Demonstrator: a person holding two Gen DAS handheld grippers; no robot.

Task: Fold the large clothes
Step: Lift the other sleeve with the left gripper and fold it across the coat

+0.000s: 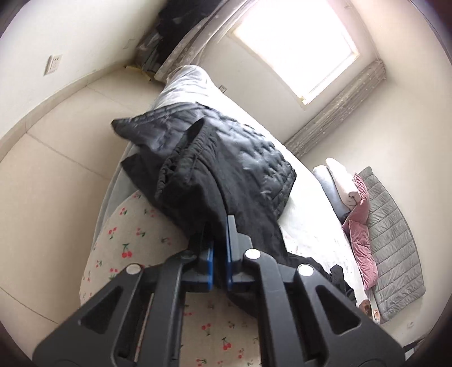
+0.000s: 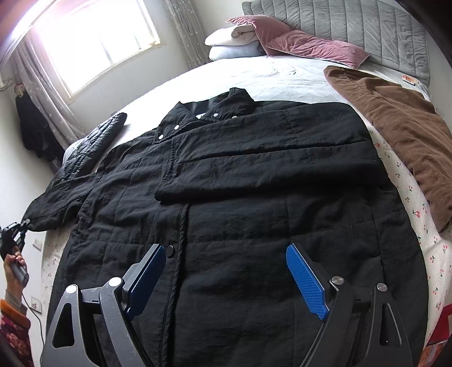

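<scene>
1. The black coat [image 2: 226,197] lies flat, front up, across the bed [image 2: 282,76], collar toward the far side; one sleeve is folded across its chest, the other sleeve [image 2: 53,206] stretches to the left edge of the mattress.
2. The left gripper [image 1: 219,225] has its blue pads pressed together on the cuff [image 1: 180,169] of that stretched sleeve (in the right wrist view it shows only as a small dark shape at the far left, a hand [image 2: 14,265] behind it).
3. The right gripper [image 2: 226,271] hovers over the coat's lower front, jaws wide apart, nothing between them.
4. A quilted dark garment [image 2: 93,144] lies at the coat's left shoulder; a brown garment [image 2: 401,127] lies along the right side, just beside the coat; pink pillows [image 2: 296,42] and a grey headboard [image 2: 367,25] stand far.
5. Bare white sheet stays open beyond the collar; the cherry-print cover [image 2: 418,214] shows along the right edge; pale floor [image 1: 56,183] lies off the left edge.
</scene>
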